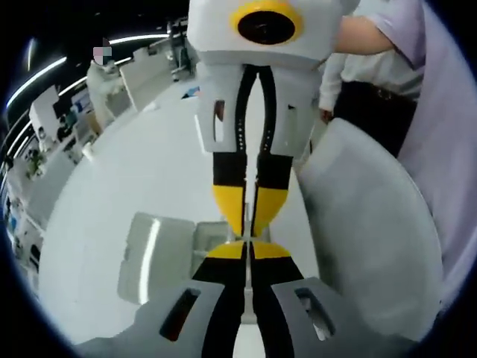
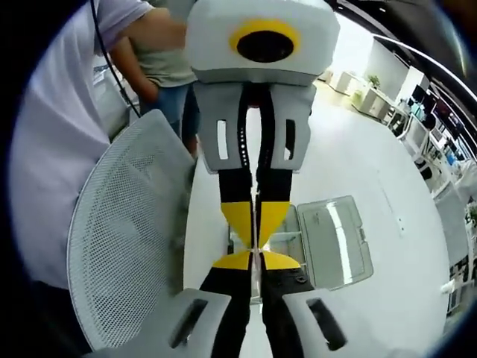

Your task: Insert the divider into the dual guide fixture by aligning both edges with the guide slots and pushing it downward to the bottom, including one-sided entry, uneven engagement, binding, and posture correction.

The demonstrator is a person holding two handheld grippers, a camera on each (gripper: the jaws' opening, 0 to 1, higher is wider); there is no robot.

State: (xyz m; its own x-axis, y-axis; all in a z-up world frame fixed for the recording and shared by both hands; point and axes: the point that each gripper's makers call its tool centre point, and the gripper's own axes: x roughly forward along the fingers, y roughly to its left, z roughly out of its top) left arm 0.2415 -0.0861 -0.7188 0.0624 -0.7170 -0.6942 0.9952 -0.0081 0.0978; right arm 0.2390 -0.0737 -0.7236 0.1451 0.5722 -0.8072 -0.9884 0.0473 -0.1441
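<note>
1. In the left gripper view the left claw [image 1: 247,245] rises from the bottom edge with its yellow-tipped jaws drawn narrow, nearly touching
2. The right claw [image 1: 248,224] comes down from the top of that view, pointing straight at the left one, so the two pairs of yellow tips meet almost tip to tip
3. A thin pale divider [image 1: 246,287] runs edge-on along the middle line between the jaws; both claws appear to pinch it, though the contact is too slim to see clearly
4. In the right gripper view the same meeting shows mirrored: the right claw [image 2: 257,257] rises from the bottom, narrow, and the left claw [image 2: 256,235] hangs from the top, with the divider [image 2: 256,287] as a thin edge between them
5. The clear plastic fixture [image 2: 335,242] lies on the white surface [image 2: 387,186] just behind and beside the claw tips, to the right in the right gripper view
6. In the left gripper view the fixture [image 1: 153,257] shows to the left of the tips, on the surface [image 1: 149,156]
7. A white mesh chair back [image 2: 123,239] stands near the surface edge, with a person [image 2: 52,149] behind it
</note>
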